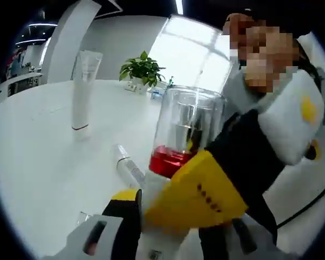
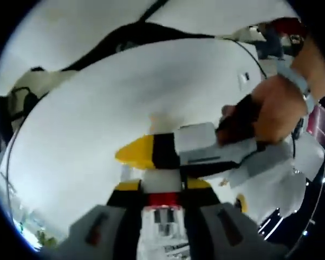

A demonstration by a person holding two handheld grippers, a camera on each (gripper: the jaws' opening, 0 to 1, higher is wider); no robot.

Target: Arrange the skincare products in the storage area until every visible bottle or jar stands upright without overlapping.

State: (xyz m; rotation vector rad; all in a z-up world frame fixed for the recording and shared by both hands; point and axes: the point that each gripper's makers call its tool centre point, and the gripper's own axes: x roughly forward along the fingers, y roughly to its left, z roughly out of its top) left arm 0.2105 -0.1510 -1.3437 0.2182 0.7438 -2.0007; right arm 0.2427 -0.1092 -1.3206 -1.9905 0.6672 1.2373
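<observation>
on a white tabletop (image 1: 38, 162) a tall white tube (image 1: 84, 92) was seen standing upright on its cap, well apart from the other things. nearer, a small clear bottle (image 1: 127, 165) was seen lying on its side, just beside a bottle with a clear cap and red band (image 1: 179, 138). in the left gripper view, that bottle was held near its white lower body between the left tongs (image 1: 168, 227), with the yellow-tipped right tongs (image 1: 200, 195) pressed against it from the right. in the right gripper view, the right tongs (image 2: 162, 203) were closed on the same bottle (image 2: 162, 199), though blur left its tilt unclear; the left tongs (image 2: 151, 151) were seen crossing above, gripped by a hand (image 2: 276, 103). a potted plant (image 1: 142, 69) was noted at the far edge.
</observation>
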